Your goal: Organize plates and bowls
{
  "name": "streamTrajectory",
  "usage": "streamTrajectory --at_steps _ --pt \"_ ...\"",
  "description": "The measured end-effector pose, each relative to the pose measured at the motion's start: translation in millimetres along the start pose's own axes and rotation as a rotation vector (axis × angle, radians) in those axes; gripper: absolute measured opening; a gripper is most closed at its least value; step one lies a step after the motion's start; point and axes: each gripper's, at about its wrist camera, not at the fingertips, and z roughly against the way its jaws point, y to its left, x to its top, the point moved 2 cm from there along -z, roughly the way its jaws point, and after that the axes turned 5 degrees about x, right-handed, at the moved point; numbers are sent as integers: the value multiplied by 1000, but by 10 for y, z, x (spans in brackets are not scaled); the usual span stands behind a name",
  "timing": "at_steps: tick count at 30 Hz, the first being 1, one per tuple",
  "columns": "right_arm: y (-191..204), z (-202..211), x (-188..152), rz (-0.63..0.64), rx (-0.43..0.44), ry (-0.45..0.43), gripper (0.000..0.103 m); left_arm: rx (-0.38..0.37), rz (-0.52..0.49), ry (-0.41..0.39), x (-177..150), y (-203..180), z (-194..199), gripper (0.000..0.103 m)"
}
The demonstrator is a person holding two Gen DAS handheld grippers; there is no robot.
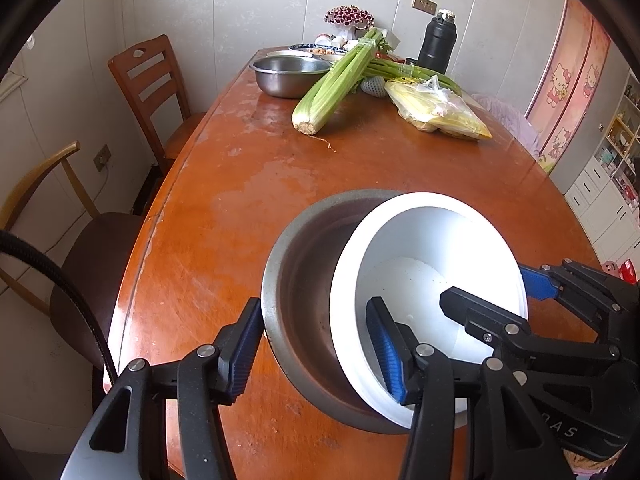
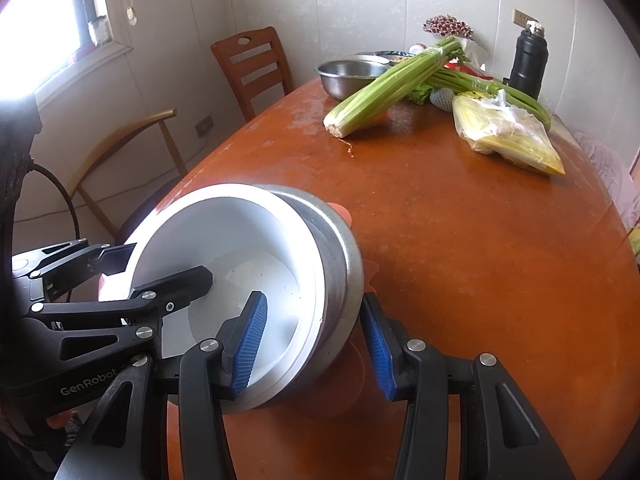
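A white bowl (image 1: 420, 264) sits tilted inside a grey metal bowl (image 1: 304, 280) at the near end of the wooden table (image 1: 248, 184). My left gripper (image 1: 316, 344) is open; its fingers straddle the near-left walls of both bowls, one finger outside the metal bowl, one inside the white bowl. My right gripper (image 2: 316, 344) is open and straddles the other side of the white bowl (image 2: 224, 248) and the metal bowl (image 2: 340, 272). An orange plate (image 2: 348, 376) lies under the metal bowl. Each gripper shows in the other's view.
At the far end stand a steel bowl (image 1: 292, 74), celery (image 1: 336, 84), a yellow plastic bag (image 1: 436, 110), a black flask (image 1: 438, 42) and small dishes. Chairs (image 1: 148, 92) stand along the left side of the table.
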Motion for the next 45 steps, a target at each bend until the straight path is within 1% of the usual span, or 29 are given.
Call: streamTrajectory --at_steps 6,11,16,20,25,30,32,35,37,40,41,45 --pt "-15 67 17 0 0 -24 50 0 2 -26 9 7 105 56" --pt "-9 125 3 1 -5 -36 51 19 10 -42 15 26 179 56" --pt "0 264 -18 1 -8 -67 51 37 31 -61 -1 59 298 57" --pt "11 391 -39 1 -3 -92 52 44 36 -100 -21 23 487 57" --pt "12 578 -109 1 5 -127 55 76 47 -130 -91 -51 642 59" --pt "-2 805 -245 4 8 -158 56 96 65 -130 -244 -164 742 60" --pt "-11 876 -317 4 8 -163 57 124 91 -139 -342 -218 793 61" --pt "-25 967 -417 5 7 -168 57 95 83 -119 -521 -327 823 62" --pt "-36 1032 -501 2 -2 -176 57 91 64 -107 -616 -394 831 62" --pt "-74 1131 -629 -12 -8 -194 58 110 46 -99 -761 -475 866 62" --pt "-87 1173 -681 -16 -17 -206 58 104 39 -97 -808 -505 881 62" --pt "-129 1236 -849 -30 -50 -199 61 101 33 -91 -935 -547 906 62"
